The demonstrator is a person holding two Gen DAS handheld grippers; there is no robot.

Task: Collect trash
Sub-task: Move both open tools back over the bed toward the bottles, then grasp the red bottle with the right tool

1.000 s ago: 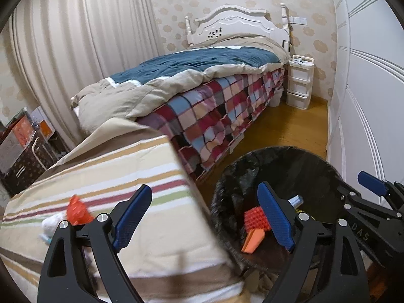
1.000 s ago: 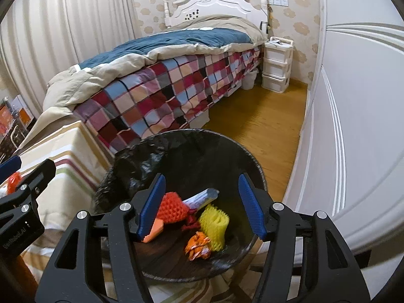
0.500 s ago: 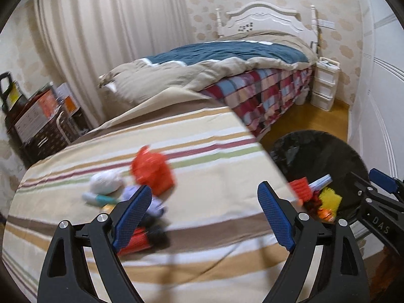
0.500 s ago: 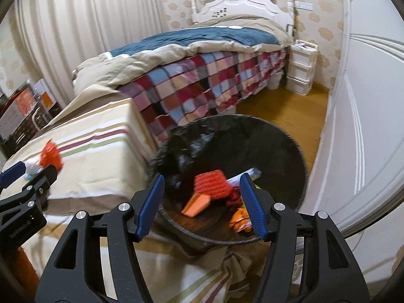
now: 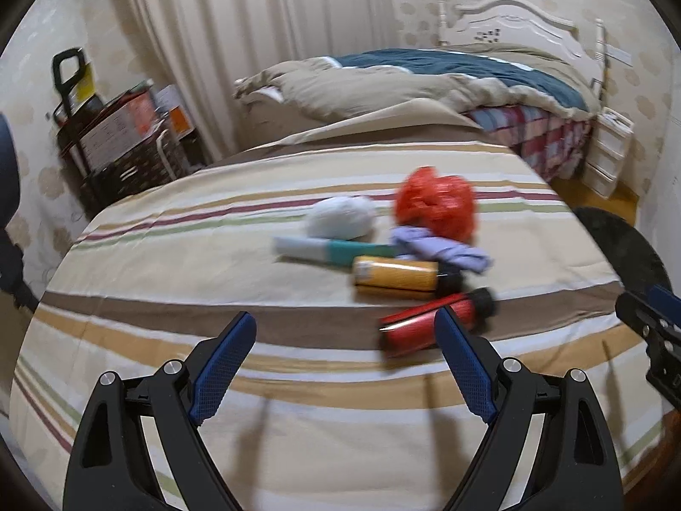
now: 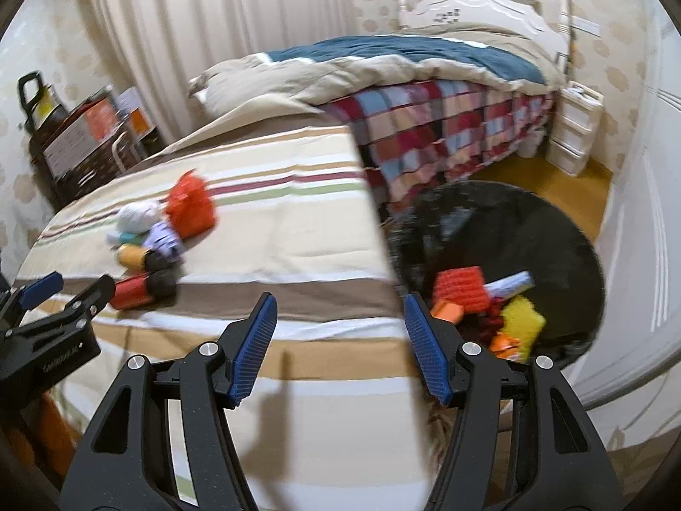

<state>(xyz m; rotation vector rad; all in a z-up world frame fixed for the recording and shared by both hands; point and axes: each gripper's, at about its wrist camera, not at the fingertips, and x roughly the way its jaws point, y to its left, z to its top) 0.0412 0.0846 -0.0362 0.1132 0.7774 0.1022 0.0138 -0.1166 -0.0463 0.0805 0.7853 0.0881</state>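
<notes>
A pile of trash lies on the striped cloth: a red tube (image 5: 430, 321), a yellow tube (image 5: 400, 277), a teal-and-white tube (image 5: 327, 250), a white wad (image 5: 340, 217), a lilac wrapper (image 5: 442, 249) and a crumpled red bag (image 5: 434, 202). The pile also shows in the right wrist view, with the red bag (image 6: 189, 204) on top. My left gripper (image 5: 344, 366) is open and empty, just short of the red tube. My right gripper (image 6: 340, 343) is open and empty at the table's right edge, beside the black-lined bin (image 6: 566, 247) holding several pieces of trash.
The striped table (image 5: 170, 264) fills the foreground. A bed (image 6: 425, 68) with a checked cover stands behind it. A white drawer unit (image 6: 574, 127) sits at the far right, a cart with boxes (image 5: 115, 136) at the left. A white wardrobe door (image 6: 647, 213) is right of the bin.
Both grippers have swung left, away from the bin and towards the table. The trash pile now lies in front of my left gripper. Both stay open and empty.
</notes>
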